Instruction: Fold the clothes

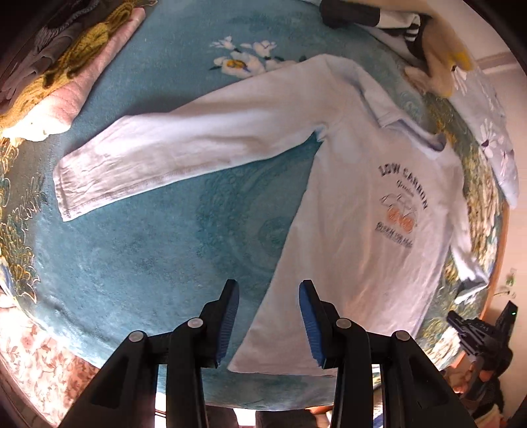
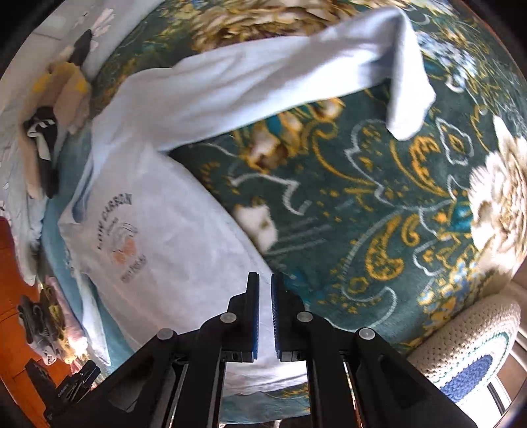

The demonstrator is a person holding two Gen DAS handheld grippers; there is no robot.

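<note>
Left wrist view shows folded clothes [image 1: 56, 89] stacked at the blanket's [image 1: 138, 250] far left edge. A pale blue long-sleeved shirt [image 1: 346, 214] lies flat, print up, one sleeve [image 1: 164, 158] stretched leftward. The left gripper [image 1: 268, 326] hovers over the shirt's hem corner, jaws spread wide, holding nothing. Right wrist view shows the right gripper [image 2: 265, 316], jaws nearly together with a narrow gap, above the shirt's hem; I cannot tell whether cloth is pinched. The other sleeve [image 2: 296, 66] bends toward the blanket's right edge.

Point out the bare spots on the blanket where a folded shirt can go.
Free: teal blanket between the shirt body and its spread sleeve; also the patterned area under the other sleeve. Crowded: the clothes stack and the pile past the collar.
</note>
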